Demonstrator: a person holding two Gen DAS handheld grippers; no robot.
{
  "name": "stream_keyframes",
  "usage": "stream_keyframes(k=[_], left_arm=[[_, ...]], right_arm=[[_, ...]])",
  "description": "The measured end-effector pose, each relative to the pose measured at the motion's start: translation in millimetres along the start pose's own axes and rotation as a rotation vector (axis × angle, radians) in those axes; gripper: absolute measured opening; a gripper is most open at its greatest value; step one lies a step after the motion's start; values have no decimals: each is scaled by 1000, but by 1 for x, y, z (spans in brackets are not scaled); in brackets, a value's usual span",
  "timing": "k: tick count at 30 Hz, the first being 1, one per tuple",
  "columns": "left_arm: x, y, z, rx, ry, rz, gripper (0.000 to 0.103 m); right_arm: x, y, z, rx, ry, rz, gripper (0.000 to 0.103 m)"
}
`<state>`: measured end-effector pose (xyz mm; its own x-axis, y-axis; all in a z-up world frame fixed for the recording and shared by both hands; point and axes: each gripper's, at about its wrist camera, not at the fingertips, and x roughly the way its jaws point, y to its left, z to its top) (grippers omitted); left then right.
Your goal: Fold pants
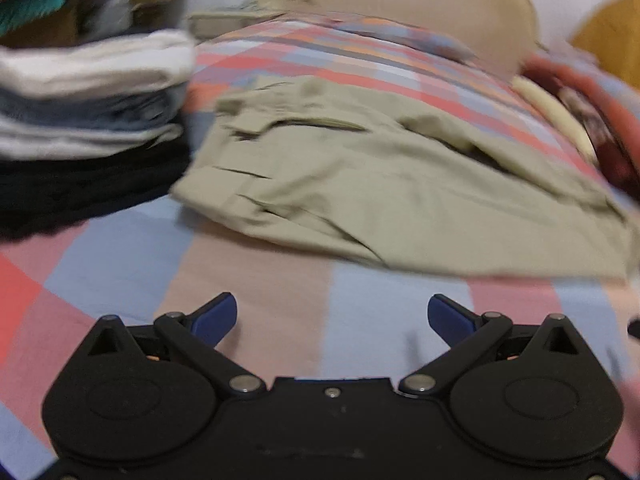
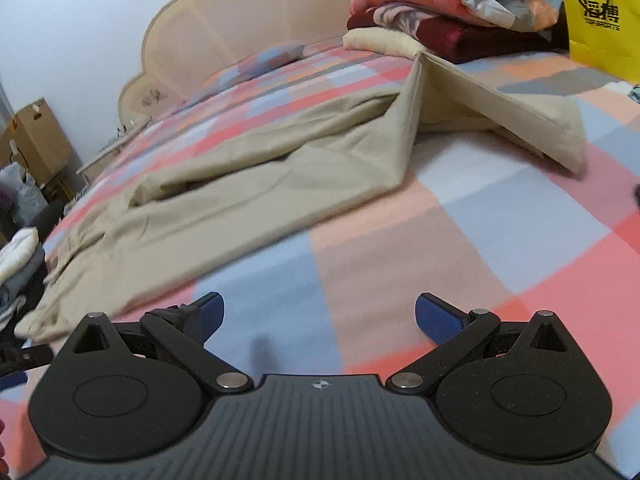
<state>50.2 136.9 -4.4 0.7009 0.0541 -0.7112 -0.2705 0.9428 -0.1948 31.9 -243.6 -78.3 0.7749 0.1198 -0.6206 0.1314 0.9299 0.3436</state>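
Beige pants (image 1: 360, 176) lie on the checked bedspread (image 1: 256, 280). In the left wrist view the waist end with its pockets faces left, and the cloth is rumpled. In the right wrist view the pants (image 2: 248, 184) stretch from lower left to upper right, with the leg end (image 2: 520, 116) folded back and lying crooked. My left gripper (image 1: 332, 320) is open and empty, hovering short of the pants' near edge. My right gripper (image 2: 319, 316) is open and empty over the bare bedspread (image 2: 400, 264), short of the legs.
A stack of folded clothes (image 1: 88, 120) stands left of the pants. Folded blankets (image 2: 460, 4) and a yellow bag (image 2: 600, 16) sit at the far right of the bed. A beige headboard (image 2: 248, 12) is behind. Cardboard boxes (image 2: 36, 136) stand beside the bed.
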Motion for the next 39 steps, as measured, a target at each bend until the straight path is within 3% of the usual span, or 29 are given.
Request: stream_keyframes(k=[8,15,16,18,19,20,21,22,23,28,32,36,39], left_arm=[[29,53,27,-175,-23,-3,103],[50,61,36,-221,-50,6,101],[53,60,38,-219,-62,11,95],[54,54,40,-202,-83,25,70],[56,52,42,-193,-90,35,51],[59,51,44,-194,-92,33,31],[61,51,46,-204,-94,1,20],[60,51,46,-219,-93,-33,9],[56,50,47,-228,-98,-35,8],[-2,56,52,-222,-199,-85,5],[-60,74,41,-207,-245,-116,4],[-98,105,14,-205,-198,-109,4],[-100,112,-16,-137,-120,-45,4]], right_arm=[[51,-17,32,54,-23,-71,103],[81,-27,52,41,-31,-164,103],[85,-28,53,46,-36,-164,103],[93,-31,57,44,-41,-167,103],[96,-31,58,31,-42,-184,103],[98,-30,60,14,-44,-205,73],[99,-29,62,1,-44,-212,50],[100,-30,66,-1,-37,-199,10],[98,-33,68,10,-28,-179,2],[39,-43,83,48,-49,-60,1],[-22,-41,72,-16,-36,-15,1],[-76,-55,40,-14,28,48,1],[-89,-66,8,2,107,56,1]])
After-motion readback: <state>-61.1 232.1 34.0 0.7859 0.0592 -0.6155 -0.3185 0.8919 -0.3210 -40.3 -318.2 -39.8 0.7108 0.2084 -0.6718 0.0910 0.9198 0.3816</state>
